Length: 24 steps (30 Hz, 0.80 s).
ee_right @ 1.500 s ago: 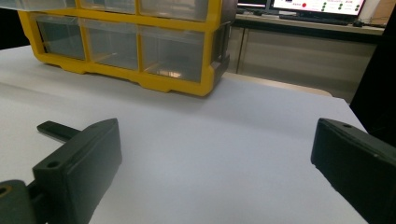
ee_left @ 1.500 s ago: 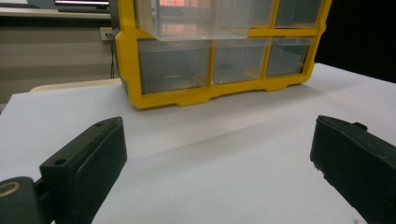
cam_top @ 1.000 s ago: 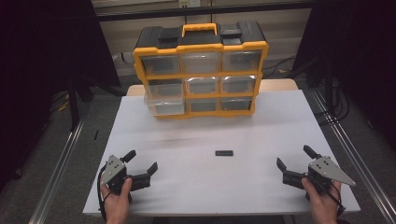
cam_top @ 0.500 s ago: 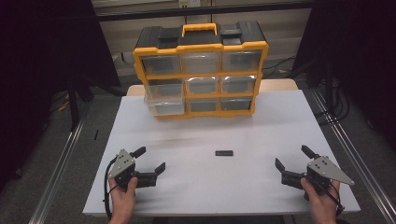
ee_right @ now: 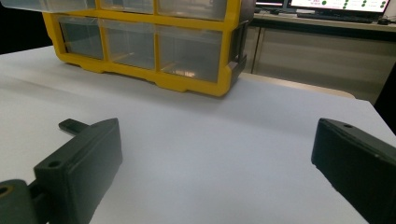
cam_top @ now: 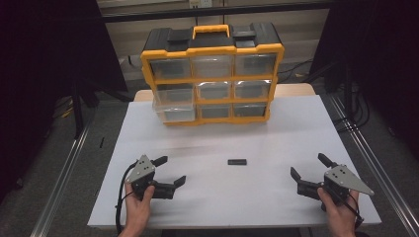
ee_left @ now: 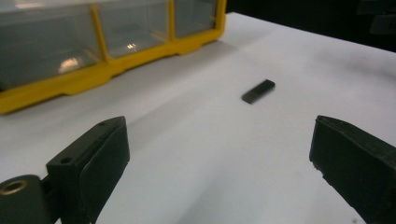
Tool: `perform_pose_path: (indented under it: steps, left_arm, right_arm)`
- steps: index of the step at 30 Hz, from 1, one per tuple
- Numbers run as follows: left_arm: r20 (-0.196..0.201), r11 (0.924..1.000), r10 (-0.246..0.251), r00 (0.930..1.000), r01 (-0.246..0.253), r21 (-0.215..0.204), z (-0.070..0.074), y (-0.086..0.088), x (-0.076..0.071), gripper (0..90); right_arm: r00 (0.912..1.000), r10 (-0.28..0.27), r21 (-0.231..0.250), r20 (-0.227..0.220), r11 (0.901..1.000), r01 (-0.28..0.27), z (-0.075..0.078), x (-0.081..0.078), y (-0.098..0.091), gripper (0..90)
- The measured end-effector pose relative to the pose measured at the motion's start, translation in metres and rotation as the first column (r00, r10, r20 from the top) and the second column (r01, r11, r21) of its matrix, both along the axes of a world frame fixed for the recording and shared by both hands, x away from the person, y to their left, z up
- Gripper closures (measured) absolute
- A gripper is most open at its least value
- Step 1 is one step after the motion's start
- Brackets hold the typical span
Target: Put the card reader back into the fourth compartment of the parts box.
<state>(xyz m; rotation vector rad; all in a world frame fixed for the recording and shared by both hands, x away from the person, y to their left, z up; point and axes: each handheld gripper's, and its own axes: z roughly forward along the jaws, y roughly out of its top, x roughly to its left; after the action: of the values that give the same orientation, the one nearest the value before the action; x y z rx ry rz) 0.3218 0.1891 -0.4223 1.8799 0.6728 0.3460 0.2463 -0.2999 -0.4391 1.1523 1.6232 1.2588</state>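
A small flat black piece (cam_top: 237, 161) lies on the white table (cam_top: 276, 133), in the middle towards the front. My left gripper (cam_top: 170, 170) rests at the front left, open and empty, its jaws aimed at the black piece (ee_left: 258, 91), which lies a good way ahead of the left gripper (ee_left: 217, 128). At the front right my right gripper (cam_top: 307, 164) also stands open with nothing in it. In the right gripper view the black piece (ee_right: 72, 126) peeks out behind the left jaw of that gripper (ee_right: 217, 128).
A yellow and black organizer case (cam_top: 212, 79) with clear drawers stands upright at the table's far edge; two drawers (cam_top: 170, 96) on its left side stick out a little. The case (ee_left: 93, 79) (ee_right: 187, 84) is well beyond both grippers. Dark floor and metal rails flank the table.
My left gripper has slid to the right along the table's front, closer to the black piece. The right gripper has barely moved. Both stayed open.
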Motion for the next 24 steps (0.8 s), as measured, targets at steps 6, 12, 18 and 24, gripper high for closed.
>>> perform_pose_path:
  steps: [6, 12, 18, 24]
  left_arm:
    - [-0.044, 0.9970, -0.072, 0.9964, 0.073, 0.028, 0.005, -0.017, 0.003, 3.7]
    - [-0.091, 0.9923, -0.088, 0.9920, 0.095, 0.079, 0.012, -0.029, 0.007, 2.5]
    - [-0.079, 0.9882, -0.127, 0.9887, 0.133, 0.076, 0.009, -0.038, 0.014, 4.4]
    - [-0.108, 0.9775, -0.174, 0.9789, 0.185, 0.102, 0.014, -0.050, 0.024, 4.6]
  right_arm:
    - [1.0000, 0.009, 0.002, 0.001, 1.0000, -0.009, 0.000, 0.000, 0.001, 2.0]
    - [1.0000, 0.009, 0.002, -0.001, 1.0000, -0.009, 0.000, 0.000, 0.000, 1.9]
    - [0.9998, 0.018, 0.002, 0.002, 0.9998, -0.018, 0.000, 0.000, 0.001, 1.9]
    - [0.9997, 0.024, 0.003, 0.002, 0.9997, -0.024, 0.000, 0.000, 0.002, 1.8]
